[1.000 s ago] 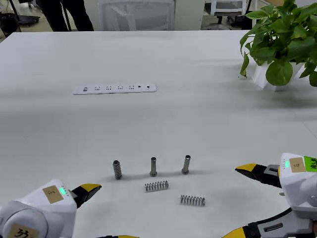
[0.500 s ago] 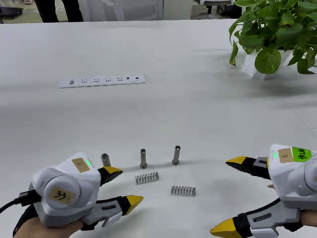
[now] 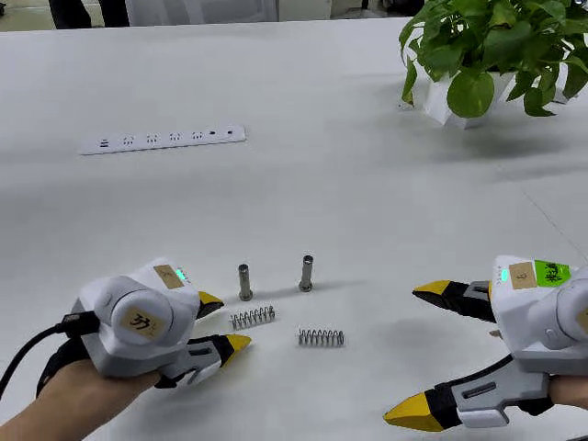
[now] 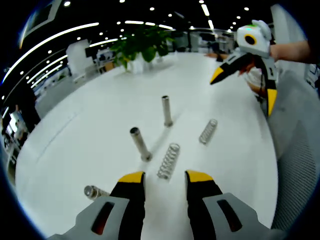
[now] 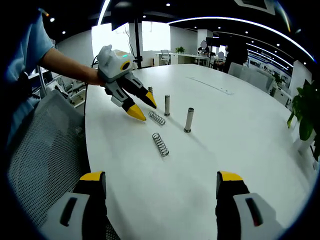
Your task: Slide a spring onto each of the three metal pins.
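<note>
Two bare metal pins [image 3: 244,281] [image 3: 306,273] stand upright on the white table [image 3: 367,184]. Two loose springs [image 3: 252,318] [image 3: 321,337] lie just in front of them. My left gripper [image 3: 223,323] is open, its tips either side of the left spring's near end without touching it. The left gripper view has that spring [image 4: 168,160] just ahead of the gap, with the pins [image 4: 140,144] [image 4: 166,110] and the second spring [image 4: 208,131] beyond. A third pin [image 4: 95,191] sits beside the left jaw. My right gripper [image 3: 404,354] stands wide open and empty, to the right of the springs.
A white power strip [image 3: 163,140] lies at the back left. A leafy plant in a white pot [image 3: 478,55] stands at the back right. A mesh chair [image 5: 45,150] sits by the table's near edge in the right gripper view.
My left gripper has come up and right toward the left spring and now covers the leftmost pin in the head view. The right gripper has barely moved. The head camera has tilted.
</note>
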### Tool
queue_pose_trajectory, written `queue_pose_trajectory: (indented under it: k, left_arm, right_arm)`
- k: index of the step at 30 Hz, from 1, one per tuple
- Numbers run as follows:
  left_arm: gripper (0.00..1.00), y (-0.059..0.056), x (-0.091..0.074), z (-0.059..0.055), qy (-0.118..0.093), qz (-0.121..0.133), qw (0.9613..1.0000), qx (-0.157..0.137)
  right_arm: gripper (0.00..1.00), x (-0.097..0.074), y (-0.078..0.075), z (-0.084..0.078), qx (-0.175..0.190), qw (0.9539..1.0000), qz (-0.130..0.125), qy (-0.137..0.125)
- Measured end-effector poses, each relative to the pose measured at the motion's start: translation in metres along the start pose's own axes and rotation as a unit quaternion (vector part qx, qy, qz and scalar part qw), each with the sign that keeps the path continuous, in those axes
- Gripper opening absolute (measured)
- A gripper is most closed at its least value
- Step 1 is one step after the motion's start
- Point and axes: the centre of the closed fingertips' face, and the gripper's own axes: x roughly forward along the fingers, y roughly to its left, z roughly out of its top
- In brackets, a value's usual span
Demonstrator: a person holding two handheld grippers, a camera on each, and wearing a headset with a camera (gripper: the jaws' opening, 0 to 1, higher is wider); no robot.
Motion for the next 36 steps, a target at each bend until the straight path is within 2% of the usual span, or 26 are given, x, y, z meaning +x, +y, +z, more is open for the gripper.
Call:
queue_pose_trajectory:
  k: [3,5,7,15,20,30,36]
  left_arm:
    - [0.34,-0.001,0.004,-0.002,0.010,-0.007,0.9999,-0.001]
    - [0.31,-0.002,0.006,-0.005,0.020,-0.012,0.9997,0.006]
    - [0.30,-0.002,0.007,-0.003,0.020,-0.015,0.9997,-0.007]
    - [0.23,-0.006,0.011,-0.002,0.026,-0.022,0.9990,-0.028]
    - [0.22,-0.006,0.014,-0.001,0.031,-0.022,0.9990,-0.025]
    - [0.21,-0.006,0.012,-0.002,0.064,-0.032,0.9971,-0.026]
    - [0.18,-0.004,0.012,-0.003,0.067,-0.030,0.9971,-0.022]
  right_arm:
    - [0.92,-0.001,0.001,-0.001,0.003,1.0000,-0.001,-0.002]
    - [0.92,-0.001,0.002,-0.001,0.006,1.0000,-0.002,-0.003]
    - [0.92,-0.001,0.002,-0.002,0.007,1.0000,-0.003,-0.003]
    - [0.92,-0.006,0.005,-0.009,0.015,0.9999,-0.004,0.000]
    - [0.91,-0.007,0.005,-0.009,0.018,0.9998,-0.006,-0.002]
    - [0.91,-0.006,0.008,-0.008,0.020,0.9998,-0.007,-0.003]
    - [0.91,-0.006,0.010,-0.010,0.018,0.9998,-0.005,0.001]
